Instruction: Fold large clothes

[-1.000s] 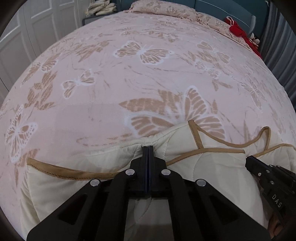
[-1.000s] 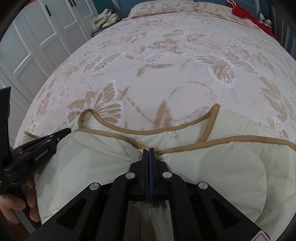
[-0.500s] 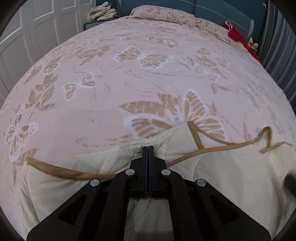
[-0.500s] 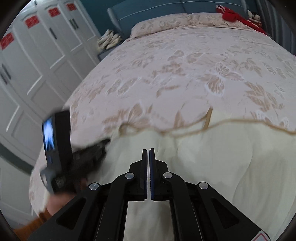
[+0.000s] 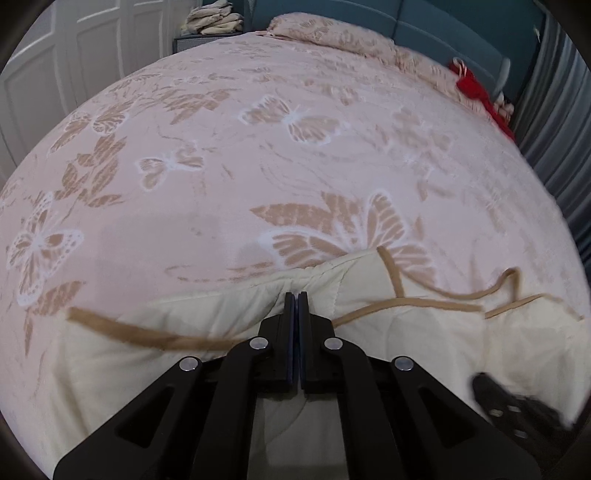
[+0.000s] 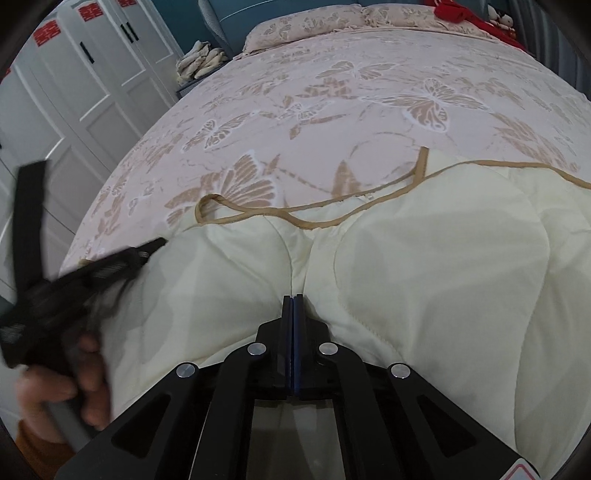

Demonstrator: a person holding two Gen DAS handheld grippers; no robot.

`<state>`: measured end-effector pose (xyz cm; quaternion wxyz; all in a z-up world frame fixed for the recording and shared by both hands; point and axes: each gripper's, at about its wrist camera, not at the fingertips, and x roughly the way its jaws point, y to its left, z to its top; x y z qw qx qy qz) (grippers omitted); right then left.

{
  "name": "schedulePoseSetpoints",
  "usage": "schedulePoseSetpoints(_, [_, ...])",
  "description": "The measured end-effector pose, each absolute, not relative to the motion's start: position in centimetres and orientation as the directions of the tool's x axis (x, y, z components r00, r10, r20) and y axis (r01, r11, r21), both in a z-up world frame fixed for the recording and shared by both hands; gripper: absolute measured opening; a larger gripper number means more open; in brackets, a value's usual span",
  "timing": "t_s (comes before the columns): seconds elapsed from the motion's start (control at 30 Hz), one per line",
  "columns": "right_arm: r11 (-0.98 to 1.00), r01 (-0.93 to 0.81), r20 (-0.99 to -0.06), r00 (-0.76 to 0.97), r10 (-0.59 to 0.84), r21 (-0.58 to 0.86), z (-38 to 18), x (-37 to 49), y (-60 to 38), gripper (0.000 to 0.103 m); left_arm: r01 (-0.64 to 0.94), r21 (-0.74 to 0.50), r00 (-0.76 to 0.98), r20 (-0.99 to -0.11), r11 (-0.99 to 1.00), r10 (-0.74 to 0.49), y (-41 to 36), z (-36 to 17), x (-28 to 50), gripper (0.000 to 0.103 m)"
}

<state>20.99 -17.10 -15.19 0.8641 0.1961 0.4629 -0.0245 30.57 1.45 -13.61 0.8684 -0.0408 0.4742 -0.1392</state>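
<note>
A cream quilted garment with tan trim (image 5: 424, 328) lies at the near edge of the bed; it also shows in the right wrist view (image 6: 424, 266). My left gripper (image 5: 295, 295) is shut on a fold of the garment near its tan-trimmed edge. My right gripper (image 6: 293, 298) has its jaws together over the middle of the garment, on a pinched seam of the fabric. The left gripper also shows blurred at the left of the right wrist view (image 6: 147, 247). The right gripper appears blurred at the lower right of the left wrist view (image 5: 491, 387).
The bed (image 5: 258, 147) has a pink cover with butterfly print. Pillows (image 6: 314, 29) lie at the head. A red item (image 5: 476, 88) lies at the far right. White wardrobe doors (image 6: 92, 74) stand on the left, with a nightstand stacked with folded cloth (image 5: 214, 18).
The right gripper lifted off the tan-trimmed edge, swung up, and came down lower on the middle of the garment. The left gripper kept its hold and shifted slightly; the trim line has loosened.
</note>
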Motion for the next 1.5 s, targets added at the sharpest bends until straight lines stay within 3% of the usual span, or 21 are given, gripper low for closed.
schedulePoseSetpoints(0.07, [0.914,0.228,-0.807,0.57,0.154,0.336,-15.6,21.4,-17.4,0.0,0.189,-0.267,0.535,-0.779,0.945,-0.327,3.5,-11.6,29.0,0.022])
schedulePoseSetpoints(0.13, [0.91,0.228,-0.806,0.569,0.164,0.347,-15.9,21.7,-17.6,0.0,0.195,-0.299,0.563,-0.746,0.934,-0.356,5.3,-9.9,27.1,0.054])
schedulePoseSetpoints(0.2, [0.911,0.229,-0.808,0.567,0.163,0.344,-16.1,22.0,-17.5,0.0,0.193,-0.274,0.588,-0.736,0.942,-0.335,7.4,-8.5,24.9,0.064])
schedulePoseSetpoints(0.3, [0.917,0.229,-0.814,0.561,0.151,0.327,-16.1,22.4,-17.3,0.0,0.151,-0.243,0.581,-0.762,0.958,-0.284,11.5,-7.7,22.1,0.068])
schedulePoseSetpoints(0.47, [0.924,0.228,-0.822,0.553,0.136,0.306,-16.2,22.6,-17.1,0.0,0.001,-0.395,0.449,-0.821,0.919,-0.353,17.9,-11.0,18.5,0.072])
schedulePoseSetpoints(0.73, [0.935,0.225,-0.833,0.541,0.114,0.274,-16.3,22.9,-16.7,0.0,-0.064,-0.501,0.44,-0.79,0.863,-0.426,17.5,-13.5,16.8,0.091])
schedulePoseSetpoints(0.87, [0.94,0.224,-0.838,0.535,0.102,0.257,-16.3,23.3,-16.5,0.0,-0.066,-0.492,0.438,-0.796,0.868,-0.417,15.7,-13.7,18.0,0.09])
schedulePoseSetpoints(0.93, [0.941,0.223,-0.84,0.533,0.1,0.254,-16.4,23.4,-16.6,0.0,-0.073,-0.547,0.428,-0.772,0.834,-0.469,15.4,-13.4,18.3,0.06])
schedulePoseSetpoints(1.03, [0.939,0.223,-0.841,0.53,0.11,0.263,-16.1,23.5,-16.7,0.0,-0.065,-0.59,0.438,-0.741,0.805,-0.508,15.1,-11.7,18.4,0.036])
schedulePoseSetpoints(1.17, [0.924,0.237,-0.825,0.55,0.128,0.301,-13.2,22.3,-17.5,0.001,0.032,-0.531,0.496,-0.727,0.847,-0.474,13.3,-6.8,17.7,0.031])
schedulePoseSetpoints(1.33, [0.9,0.218,-0.751,0.641,0.16,0.378,-7.5,14.3,-20.3,0.002,0.118,-0.478,0.549,-0.699,0.871,-0.458,11.5,-2.2,17.2,0.03])
schedulePoseSetpoints(1.5, [0.887,0.185,-0.753,0.617,0.23,0.423,-6.8,5.9,-19.0,0.002,0.145,-0.454,0.573,-0.686,0.879,-0.449,10.9,-0.2,16.3,0.03])
